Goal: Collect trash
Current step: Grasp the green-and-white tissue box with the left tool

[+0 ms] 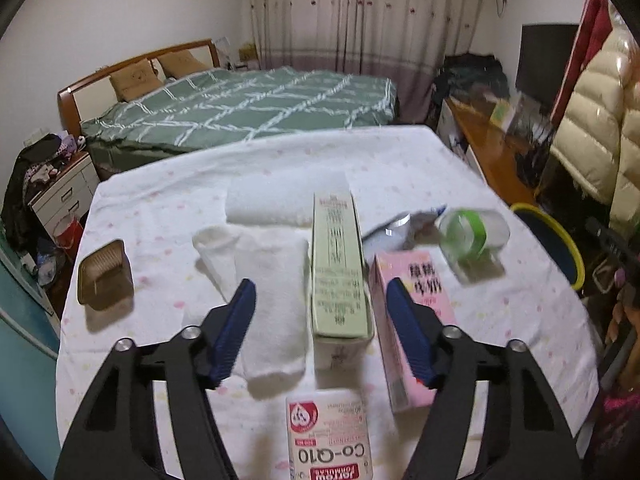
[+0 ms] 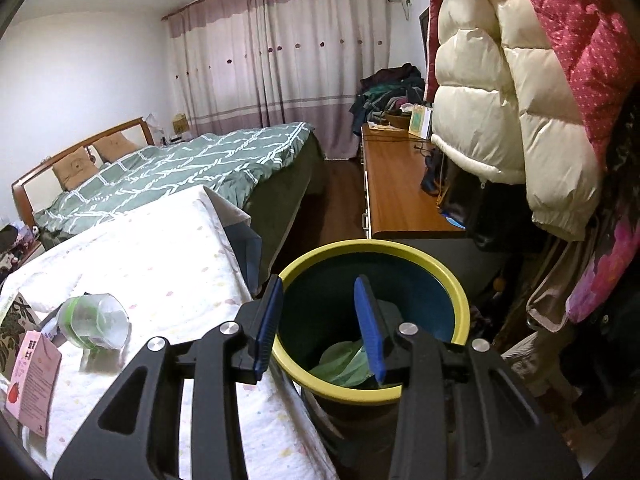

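Note:
My left gripper [image 1: 320, 292] is open and empty, hovering over the table above a long pale green box [image 1: 340, 272]. A pink carton [image 1: 412, 320] stands to its right and a Co-Q10 box [image 1: 328, 436] lies near me. A clear plastic cup with a green band [image 1: 468, 236] lies on its side at the right, also in the right wrist view [image 2: 96, 320]. My right gripper [image 2: 318, 286] is open and empty above the yellow-rimmed bin [image 2: 460, 292], which holds green trash [image 2: 344, 364].
White folded towels [image 1: 272, 296] and a brown basket [image 1: 106, 272] lie on the cloth-covered table [image 1: 200, 160]. A bed [image 1: 240, 108] stands behind. A wooden desk [image 2: 400, 188] and hanging coats [image 2: 500, 80] are to the right of the bin.

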{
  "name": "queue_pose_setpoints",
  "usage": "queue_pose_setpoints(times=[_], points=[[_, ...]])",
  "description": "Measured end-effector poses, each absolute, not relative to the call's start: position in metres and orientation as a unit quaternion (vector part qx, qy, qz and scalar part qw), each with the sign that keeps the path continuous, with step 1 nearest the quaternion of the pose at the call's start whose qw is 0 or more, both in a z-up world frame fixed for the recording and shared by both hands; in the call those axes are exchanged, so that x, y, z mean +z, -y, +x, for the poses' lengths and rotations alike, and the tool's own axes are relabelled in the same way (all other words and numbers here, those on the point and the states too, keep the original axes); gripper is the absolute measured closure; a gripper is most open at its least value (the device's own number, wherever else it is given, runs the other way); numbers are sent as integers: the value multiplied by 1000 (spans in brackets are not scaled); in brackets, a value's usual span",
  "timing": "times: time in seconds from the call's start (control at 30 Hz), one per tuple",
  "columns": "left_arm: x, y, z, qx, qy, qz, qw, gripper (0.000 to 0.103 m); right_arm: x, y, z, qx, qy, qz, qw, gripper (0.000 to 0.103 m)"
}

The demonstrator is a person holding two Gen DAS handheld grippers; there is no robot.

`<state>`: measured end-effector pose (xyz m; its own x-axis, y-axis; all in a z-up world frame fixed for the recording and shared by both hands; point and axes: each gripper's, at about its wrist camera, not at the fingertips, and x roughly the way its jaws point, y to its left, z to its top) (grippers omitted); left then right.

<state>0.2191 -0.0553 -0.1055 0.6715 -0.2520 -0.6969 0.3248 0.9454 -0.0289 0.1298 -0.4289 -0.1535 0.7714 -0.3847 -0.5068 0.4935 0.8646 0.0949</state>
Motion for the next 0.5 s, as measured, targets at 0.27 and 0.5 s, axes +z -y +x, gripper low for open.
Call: queue_pose_setpoints(times=[0.27, 0.5], points=[[-118, 57, 217, -164, -397, 67, 900, 55, -153, 429, 129, -230, -240, 115, 936, 67], [-125, 63, 223, -169, -413, 70, 892, 72, -154, 433, 130, -227, -242, 123, 935, 67]])
